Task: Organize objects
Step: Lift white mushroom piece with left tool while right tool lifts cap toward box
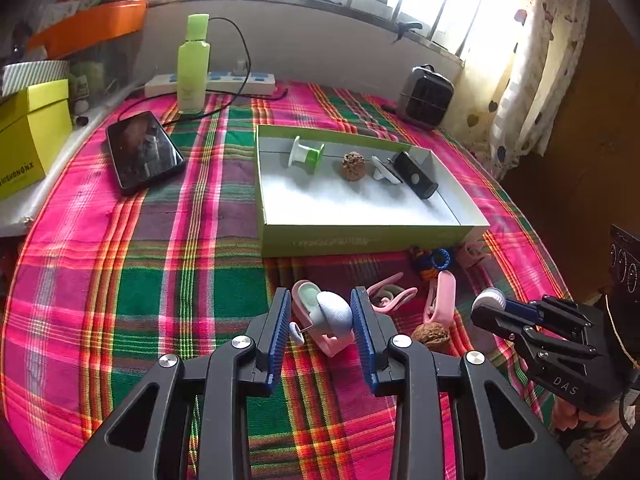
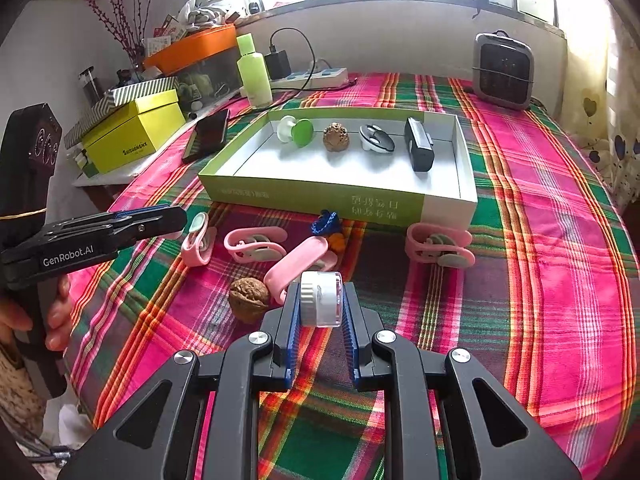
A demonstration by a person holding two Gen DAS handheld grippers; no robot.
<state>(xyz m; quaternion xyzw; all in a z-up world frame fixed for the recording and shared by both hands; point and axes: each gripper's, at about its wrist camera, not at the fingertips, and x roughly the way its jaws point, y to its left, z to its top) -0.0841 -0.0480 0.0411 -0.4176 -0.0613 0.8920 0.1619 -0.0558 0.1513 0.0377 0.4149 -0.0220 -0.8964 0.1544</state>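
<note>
On the tabletop (image 2: 560,240): a green box (image 2: 320,200) is sitting in the middle of the plaid cloth, open side up.
Done: four things are already lying in a row along the far wall of the box: a spool (image 2: 294,131), a walnut (image 2: 335,136), a white clip (image 2: 376,139) and a black case (image 2: 418,149).
Left: pink clips (image 2: 254,244), another walnut (image 2: 249,298) and a blue cord (image 2: 325,222) are still waiting on the cloth just in front of the box.
Left gripper (image 1: 320,316): its fingers are closing around a pink clip with a pale blue part, holding it low over the cloth.
Right gripper (image 2: 320,300): its fingers are almost fully closed, gripping a small white cap.
Edges: the near box wall is standing between both grippers and the free floor of the box, so I judge each load has to go up over it.
Room: the front half of the box is staying free; the two grippers are working near each other.
</note>
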